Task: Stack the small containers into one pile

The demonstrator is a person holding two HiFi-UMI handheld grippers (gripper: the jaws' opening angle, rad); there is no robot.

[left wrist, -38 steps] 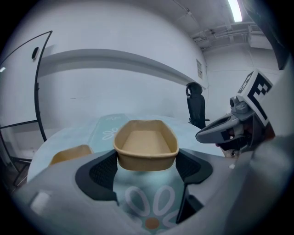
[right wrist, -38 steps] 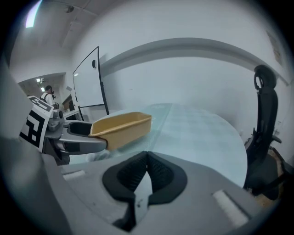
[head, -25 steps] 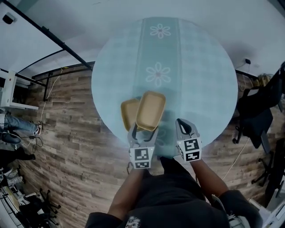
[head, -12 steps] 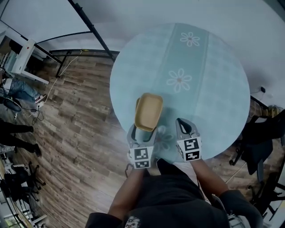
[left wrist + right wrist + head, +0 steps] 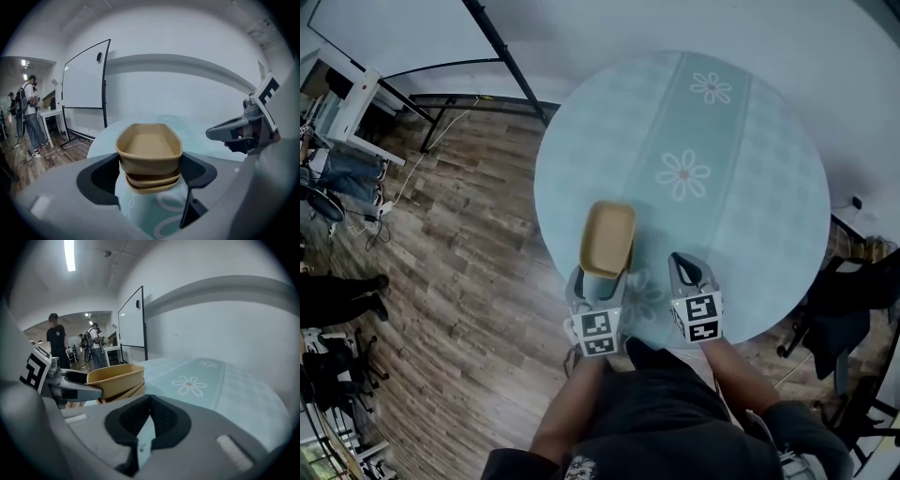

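Note:
A tan container (image 5: 607,239) sits between the jaws of my left gripper (image 5: 602,281), near the front left edge of the round blue table (image 5: 750,169). In the left gripper view both pads press this top container's (image 5: 149,150) sides. It sits nested over two more tan containers (image 5: 152,183), whose rims show just beneath it. My right gripper (image 5: 687,272) hovers just to the right, shut and empty. In the right gripper view its pads (image 5: 159,416) meet, and the stack (image 5: 116,377) and the left gripper's finger (image 5: 70,380) lie to the left.
The table edge runs close to the left of the stack, with wooden floor (image 5: 459,253) below. A whiteboard on a stand (image 5: 84,89) and people (image 5: 28,112) are off to the left. A dark chair (image 5: 853,300) stands at the right.
The held container has moved left over the other tan container, which showed beside it a second ago and is now covered. Both grippers have shifted with the view.

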